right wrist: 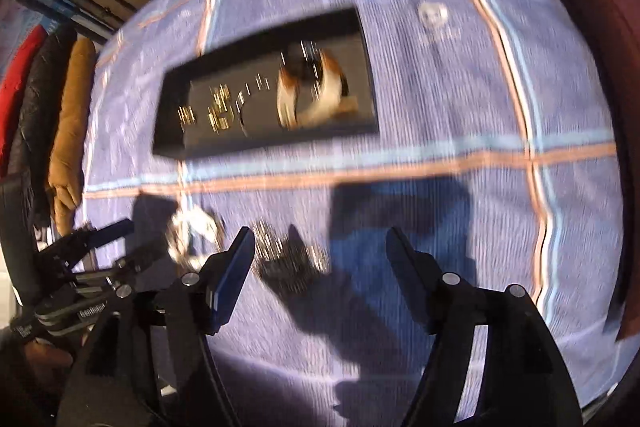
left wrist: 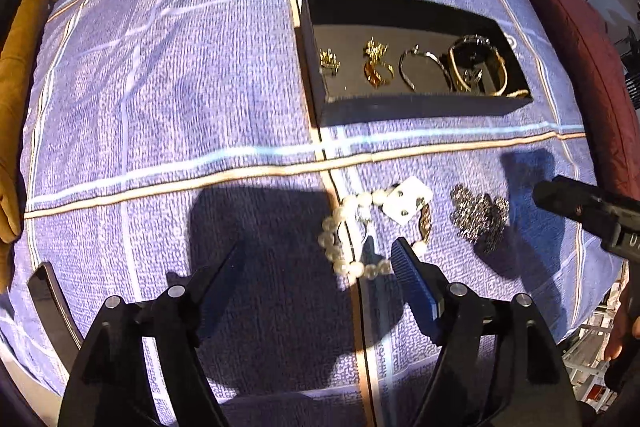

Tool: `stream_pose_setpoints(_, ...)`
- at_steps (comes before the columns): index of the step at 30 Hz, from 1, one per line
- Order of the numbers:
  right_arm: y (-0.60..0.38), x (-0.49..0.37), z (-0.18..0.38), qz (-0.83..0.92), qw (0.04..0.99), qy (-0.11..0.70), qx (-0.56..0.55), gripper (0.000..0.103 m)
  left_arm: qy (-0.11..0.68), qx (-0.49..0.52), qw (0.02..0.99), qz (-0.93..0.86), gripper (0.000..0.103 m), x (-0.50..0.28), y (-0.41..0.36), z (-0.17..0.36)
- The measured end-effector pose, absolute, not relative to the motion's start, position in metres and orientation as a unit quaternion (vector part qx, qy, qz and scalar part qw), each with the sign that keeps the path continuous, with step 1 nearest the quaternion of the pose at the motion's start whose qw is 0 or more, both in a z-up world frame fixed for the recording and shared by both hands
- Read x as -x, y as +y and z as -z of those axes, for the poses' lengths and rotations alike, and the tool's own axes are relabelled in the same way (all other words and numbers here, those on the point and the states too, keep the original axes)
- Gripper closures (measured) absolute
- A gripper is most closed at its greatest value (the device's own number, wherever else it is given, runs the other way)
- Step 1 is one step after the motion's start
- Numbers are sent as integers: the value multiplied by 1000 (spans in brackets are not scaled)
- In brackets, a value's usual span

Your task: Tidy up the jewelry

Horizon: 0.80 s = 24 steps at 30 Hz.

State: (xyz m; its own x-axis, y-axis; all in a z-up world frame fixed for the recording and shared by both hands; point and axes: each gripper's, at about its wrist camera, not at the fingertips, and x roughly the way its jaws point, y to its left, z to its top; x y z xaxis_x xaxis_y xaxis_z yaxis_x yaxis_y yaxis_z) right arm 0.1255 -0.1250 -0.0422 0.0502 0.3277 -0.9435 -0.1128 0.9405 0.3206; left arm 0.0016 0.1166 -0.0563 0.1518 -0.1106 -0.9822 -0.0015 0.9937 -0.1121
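My left gripper [left wrist: 318, 255] stands wide open, holding nothing; the pearl bracelet [left wrist: 348, 239] lies low centre, between its fingers. My right gripper [right wrist: 320, 243] is equally wide, empty, silver chain [right wrist: 290, 261] beside its left finger. Black tray [left wrist: 400, 107]: upper right.

Hard low sunlight, long dark shadows on tablecloth [left wrist: 160, 107]; right wrist view motion-blurred; fisheye-bent edges
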Motion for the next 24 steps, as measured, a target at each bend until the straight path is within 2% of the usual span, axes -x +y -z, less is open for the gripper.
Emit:
stream_pose_setpoints(6, -134, -89, 60, -149, 692, 701, -89, 34, 655, 26, 755, 21, 30, 1, 112, 68)
stream_pose_setpoints(9, -137, -87, 55, -146, 699, 694, -93, 27, 658, 31, 752, 11, 30, -1, 114, 73)
stream_pose_setpoints(15, -136, -86, 49, -152, 700, 690, -102, 27, 666, 14, 746, -8, 29, -8, 107, 89)
stream_pose_setpoints(18, -133, -85, 49, -156, 698, 692, -98, 22, 662, -9, 749, -23, 28, -5, 105, 91)
stream_pose_setpoints(24, -121, -85, 49, -171, 695, 693, -88, 22, 665, 12, 746, -38, 28, 12, 127, 92)
